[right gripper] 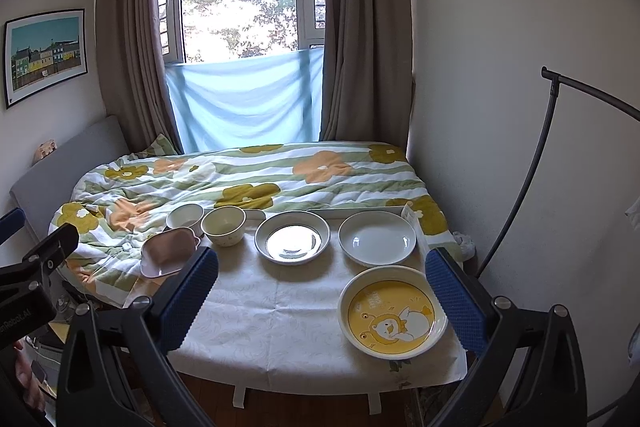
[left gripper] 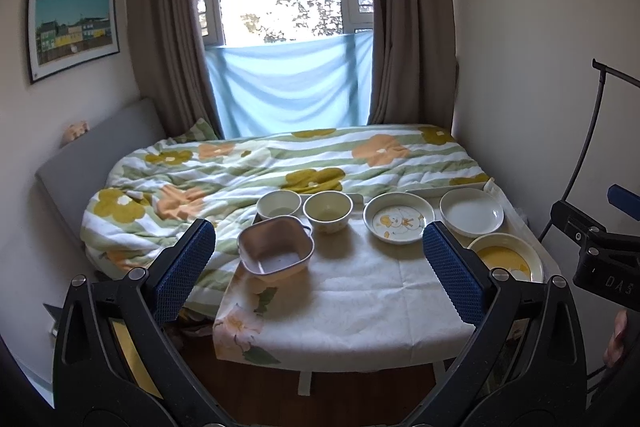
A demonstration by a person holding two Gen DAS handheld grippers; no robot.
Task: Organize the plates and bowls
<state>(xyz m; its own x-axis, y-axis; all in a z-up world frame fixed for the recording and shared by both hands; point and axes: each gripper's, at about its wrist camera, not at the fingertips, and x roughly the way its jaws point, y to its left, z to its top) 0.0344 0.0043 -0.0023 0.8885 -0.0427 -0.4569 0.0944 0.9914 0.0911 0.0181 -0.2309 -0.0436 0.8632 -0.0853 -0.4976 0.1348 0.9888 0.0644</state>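
On the small cloth-covered table (left gripper: 360, 291) stand a pink square bowl (left gripper: 275, 250), a white round bowl (left gripper: 278, 205), a cream bowl (left gripper: 328, 211), a plate with a duck drawing (left gripper: 400, 218), a plain white plate (left gripper: 471, 212) and a yellow cartoon plate (left gripper: 506, 261). In the right wrist view they show as the pink bowl (right gripper: 170, 257), white bowl (right gripper: 185, 217), cream bowl (right gripper: 223, 225), duck plate (right gripper: 293, 237), white plate (right gripper: 377, 237) and yellow plate (right gripper: 392, 311). My left gripper (left gripper: 320, 267) is open and empty before the table. My right gripper (right gripper: 324, 303) is open and empty, near the yellow plate.
A bed with a flowered quilt (left gripper: 280, 163) lies right behind the table. A white tray (left gripper: 448, 190) sits at the table's back edge. A black lamp stand (right gripper: 536, 163) curves up on the right. Wooden floor (left gripper: 304, 399) shows below the table's front edge.
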